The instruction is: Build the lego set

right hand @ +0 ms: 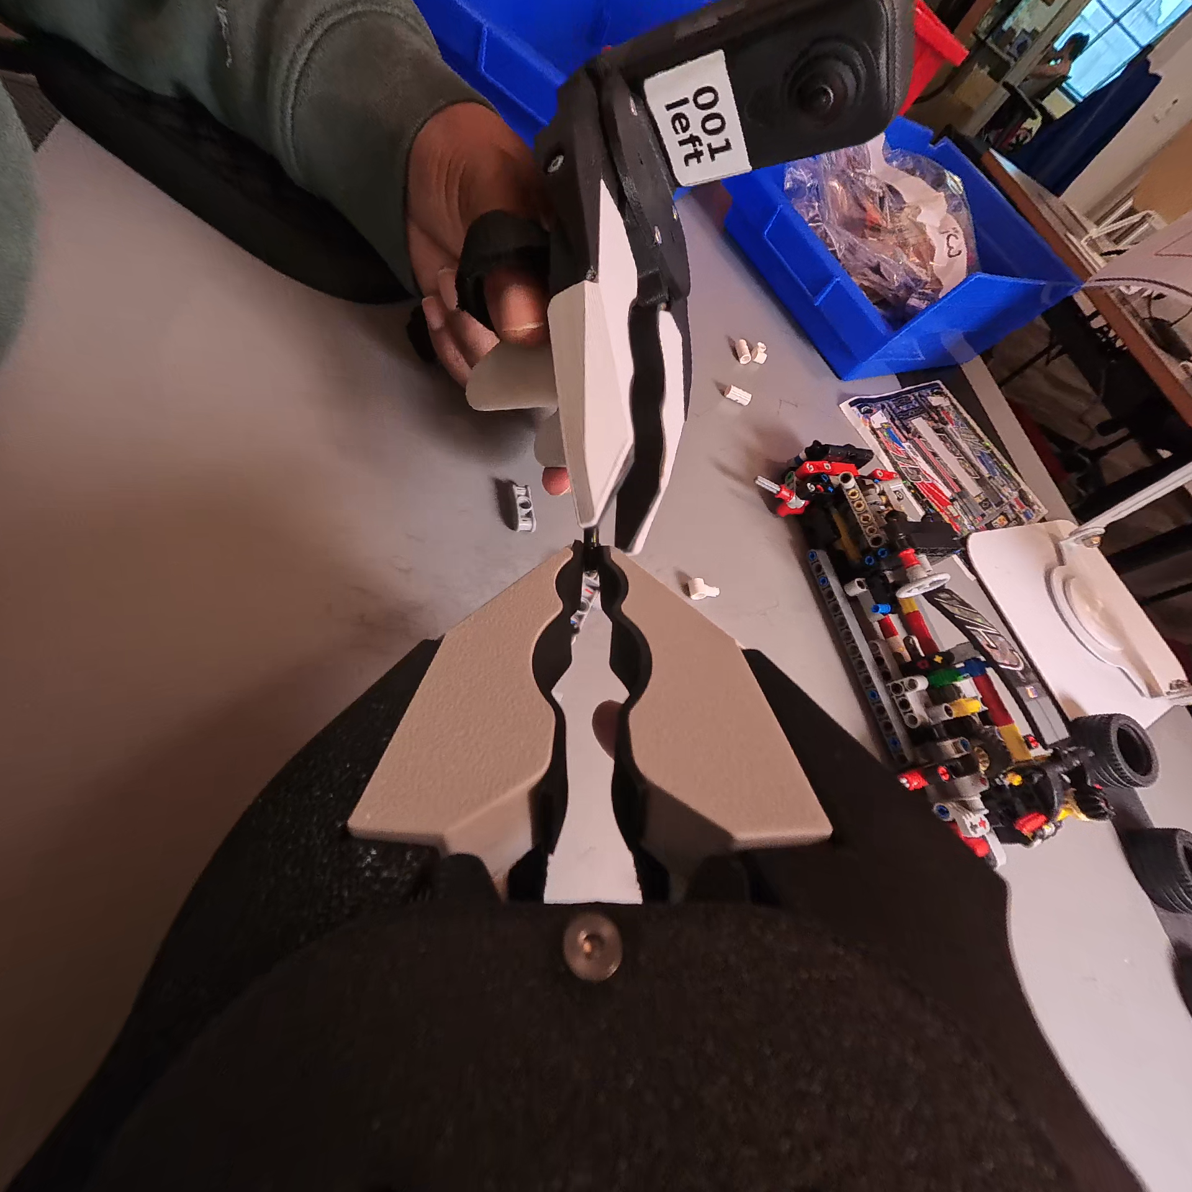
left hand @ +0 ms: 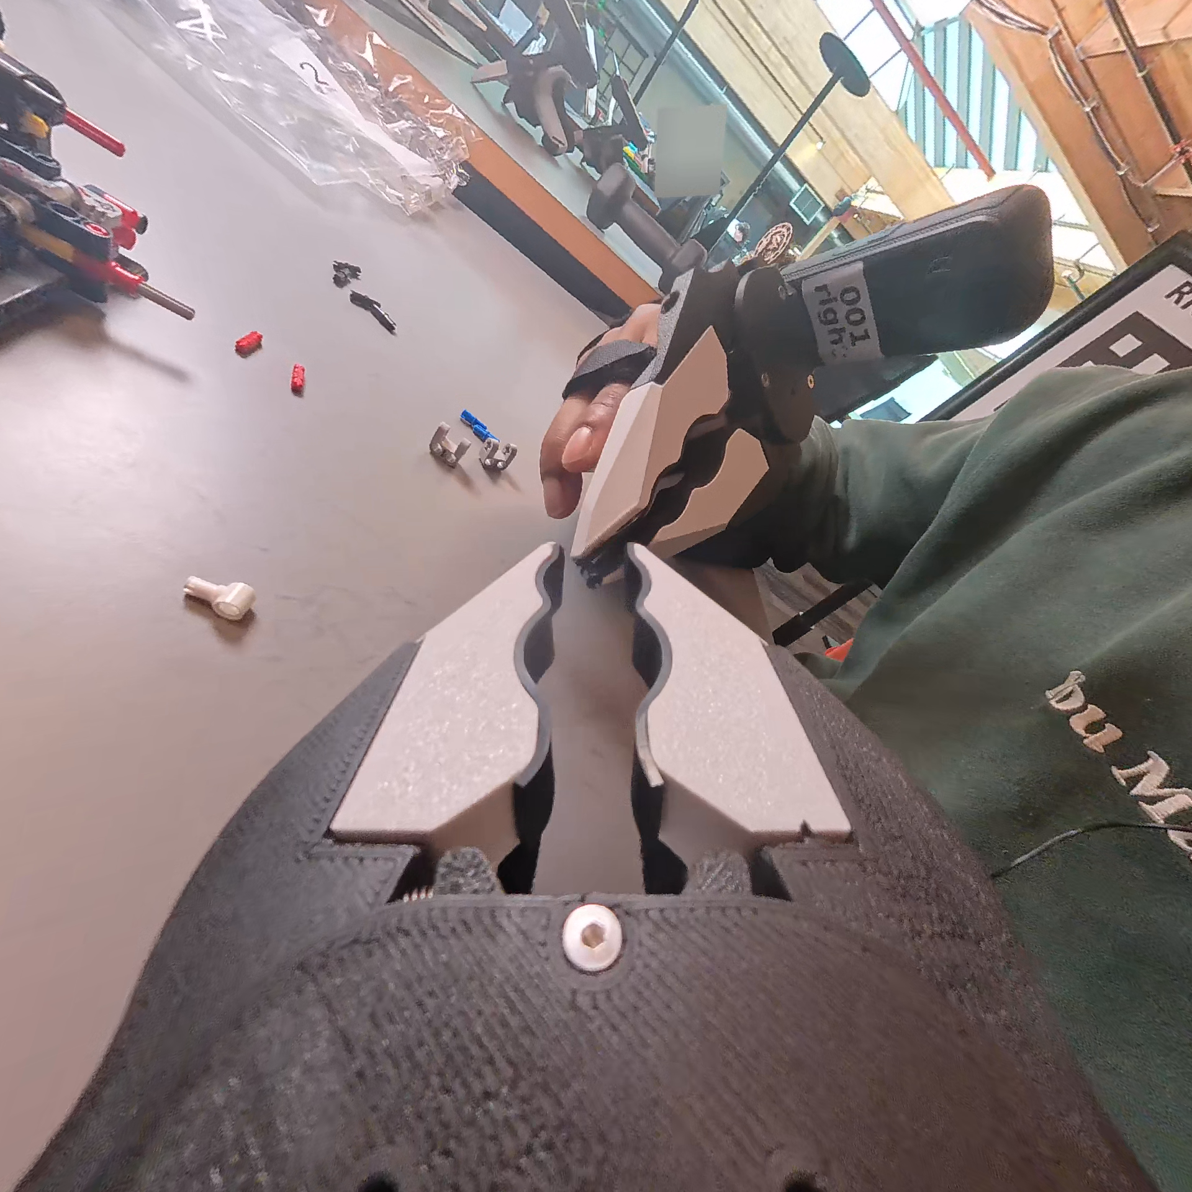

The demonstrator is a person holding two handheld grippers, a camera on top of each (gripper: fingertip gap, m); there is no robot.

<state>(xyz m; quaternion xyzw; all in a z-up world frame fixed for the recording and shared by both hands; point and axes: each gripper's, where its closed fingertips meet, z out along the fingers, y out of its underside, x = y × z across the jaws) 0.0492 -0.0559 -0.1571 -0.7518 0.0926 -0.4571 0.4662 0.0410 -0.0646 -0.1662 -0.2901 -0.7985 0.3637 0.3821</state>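
Observation:
My right gripper (right hand: 590,560) is shut on a small grey beam (right hand: 588,596) with a black pin (right hand: 591,538) sticking out past its tips. My left gripper (left hand: 593,560) is open, its tips on either side of that black pin (left hand: 596,573), tip to tip with the right gripper (left hand: 613,555). In the right wrist view the left gripper (right hand: 613,535) comes down from above onto the pin. The partly built lego car (right hand: 935,651) lies on the grey table to the right; it also shows in the left wrist view (left hand: 58,213) at far left.
Loose parts lie on the table: red pins (left hand: 248,342), blue pins (left hand: 477,426), grey connectors (left hand: 448,445), black pins (left hand: 361,290), a white piece (left hand: 222,596), another grey beam (right hand: 516,506). A blue bin (right hand: 1006,303) with bags, a sticker sheet (right hand: 942,451) and a white stand base (right hand: 1064,600) sit beyond the car. Less than 4 cm separates the two grippers' tips. The left tips stand about 9 centimeters off the white piece (left hand: 222,596).

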